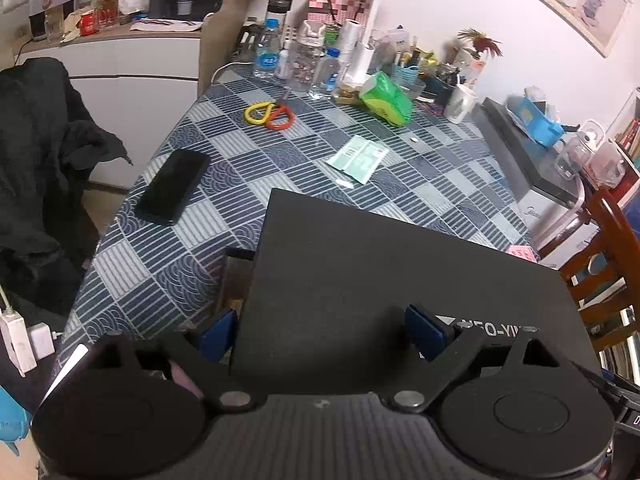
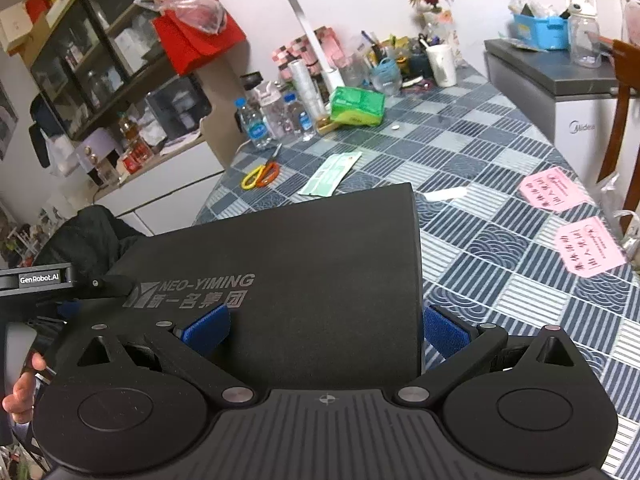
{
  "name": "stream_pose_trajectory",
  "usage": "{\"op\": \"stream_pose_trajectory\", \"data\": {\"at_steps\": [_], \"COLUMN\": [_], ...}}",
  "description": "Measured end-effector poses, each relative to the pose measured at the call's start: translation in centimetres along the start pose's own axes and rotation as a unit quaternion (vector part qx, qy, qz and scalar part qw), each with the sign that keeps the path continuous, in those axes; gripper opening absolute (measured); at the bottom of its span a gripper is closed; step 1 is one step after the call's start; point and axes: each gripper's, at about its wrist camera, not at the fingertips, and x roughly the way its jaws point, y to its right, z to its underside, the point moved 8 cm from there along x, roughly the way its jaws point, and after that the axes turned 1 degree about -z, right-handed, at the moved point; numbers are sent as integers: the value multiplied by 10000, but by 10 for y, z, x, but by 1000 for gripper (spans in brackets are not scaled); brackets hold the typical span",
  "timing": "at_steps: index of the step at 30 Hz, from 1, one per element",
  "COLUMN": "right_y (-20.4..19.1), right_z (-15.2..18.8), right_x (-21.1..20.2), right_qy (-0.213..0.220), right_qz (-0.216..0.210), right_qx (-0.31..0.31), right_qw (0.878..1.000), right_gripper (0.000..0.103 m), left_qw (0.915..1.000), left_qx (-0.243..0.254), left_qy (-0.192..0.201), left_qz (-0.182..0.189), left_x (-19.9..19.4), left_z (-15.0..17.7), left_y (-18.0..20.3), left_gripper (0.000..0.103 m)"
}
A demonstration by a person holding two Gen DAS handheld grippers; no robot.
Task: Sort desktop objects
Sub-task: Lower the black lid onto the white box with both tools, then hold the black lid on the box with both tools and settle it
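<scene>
Over the checked tablecloth (image 1: 168, 264), lying flat, black box (image 2: 280, 280) hiding the near cloth; beyond it, showing clear, phone (image 1: 172, 186), scissors (image 1: 270, 114). Spreading wide at its near edge, left gripper (image 1: 320, 338) and right gripper (image 2: 326, 330), contact unclear.

The black box (image 2: 280, 280) read "NEO-YIMING". The left gripper (image 2: 36, 280) bore "GenRobot.AI". The white appliance (image 2: 580, 128) showed "Midea".

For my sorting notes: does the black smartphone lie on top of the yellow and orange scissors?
No, the black smartphone lies flat on the blue checked tablecloth, well apart from the yellow and orange scissors.
</scene>
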Motion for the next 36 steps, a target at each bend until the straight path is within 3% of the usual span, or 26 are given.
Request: {"op": "stream_pose_trajectory", "data": {"at_steps": [16,36], "right_y": [-29,-16], "right_z": [0,23], "right_x": [60,69], "right_qy": [-337,-721], "right_qz": [139,256], "right_qx": [-308,-375], "right_qw": [9989,9964], "right_gripper": [103,103], "left_qw": [9984,9987], "left_qx": [-539,-410], "left_qy": [-142,-285], "left_qz": [-20,83], "left_x": [41,61], "left_z": [5,21], "left_y": [-55,-52], "left_gripper": [103,103]}}
